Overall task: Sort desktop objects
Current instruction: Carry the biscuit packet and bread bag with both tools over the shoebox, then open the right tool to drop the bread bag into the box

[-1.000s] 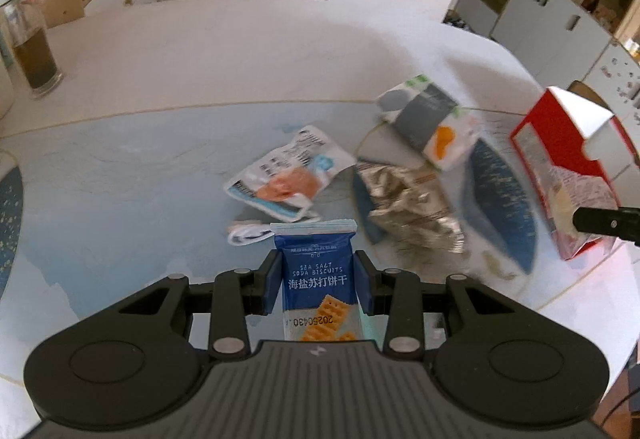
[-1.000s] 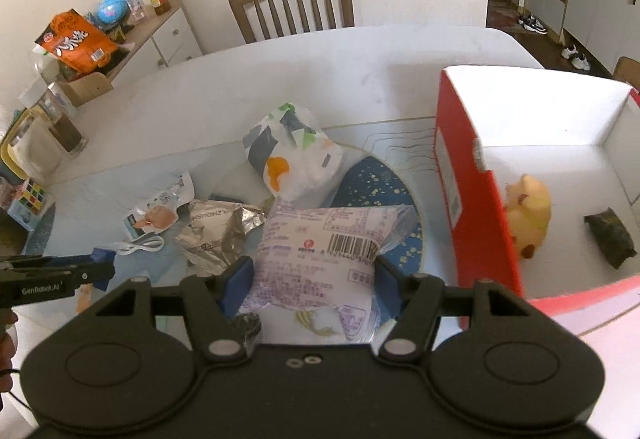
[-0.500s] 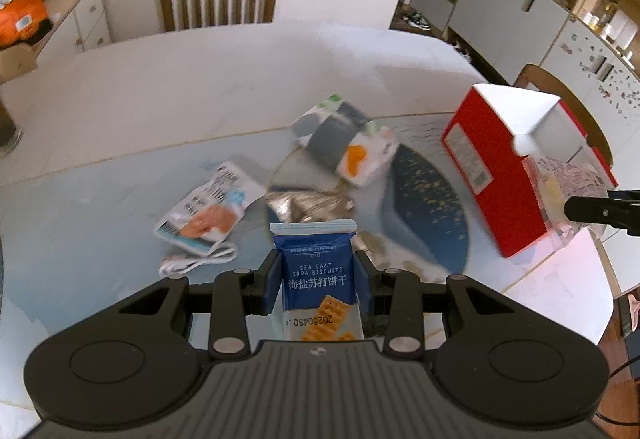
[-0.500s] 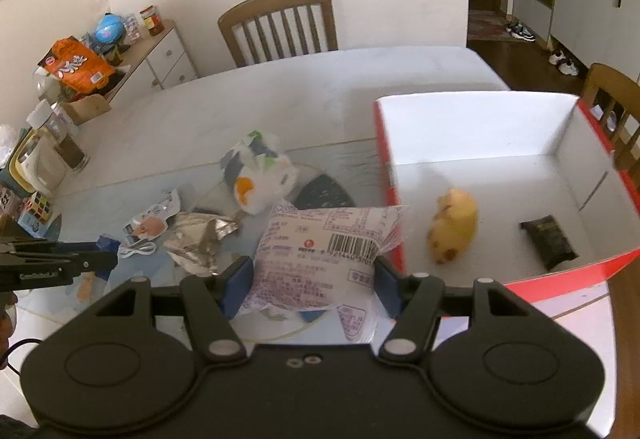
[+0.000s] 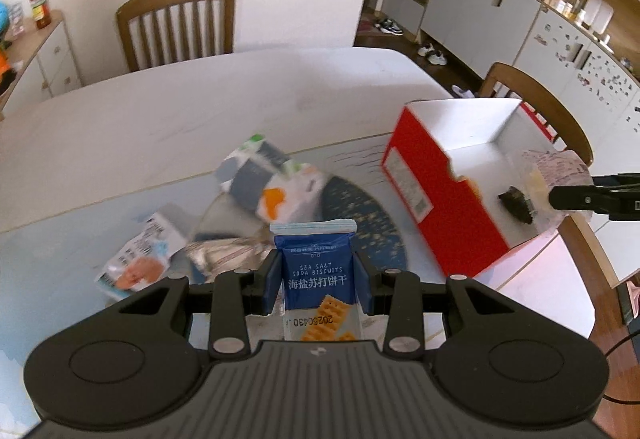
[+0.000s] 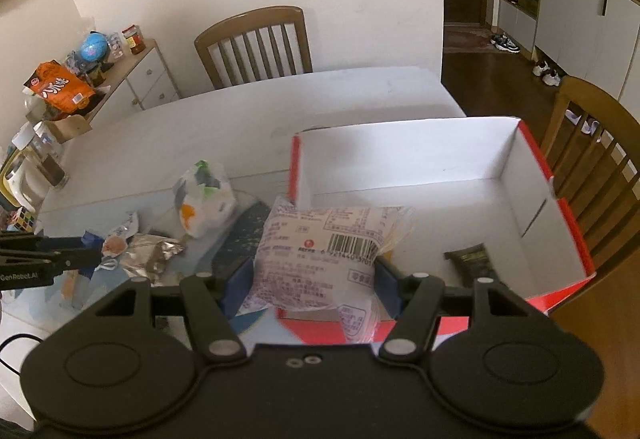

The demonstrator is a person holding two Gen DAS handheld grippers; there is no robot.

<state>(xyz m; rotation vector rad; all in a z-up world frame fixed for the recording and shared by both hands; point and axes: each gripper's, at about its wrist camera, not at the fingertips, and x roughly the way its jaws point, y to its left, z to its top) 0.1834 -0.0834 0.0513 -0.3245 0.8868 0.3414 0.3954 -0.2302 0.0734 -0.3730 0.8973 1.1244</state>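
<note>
Left wrist view: we hold a blue soda biscuit packet (image 5: 315,271) upright, pinched between the two pads of the left gripper (image 5: 316,275), above the table (image 5: 160,119) and the loose wrappers on it. The red box (image 5: 436,191) stands to the right, well apart from our fingertips. To do this step well, we should carry the packet level over the near red wall and let go only once it is clear inside the rim, keeping away from the right gripper (image 5: 560,197), which we see at the box with its pale bag.

Right wrist view: our right gripper (image 6: 314,279) clamps a white bread bag with a barcode (image 6: 320,255) at a middling width. The bag hangs over the near corner of the box (image 6: 400,167), partly above the white floor. A dark packet (image 6: 472,261) lies inside to the right. We judge it best to reach further in before releasing, so the bag does not catch the wall.
</note>
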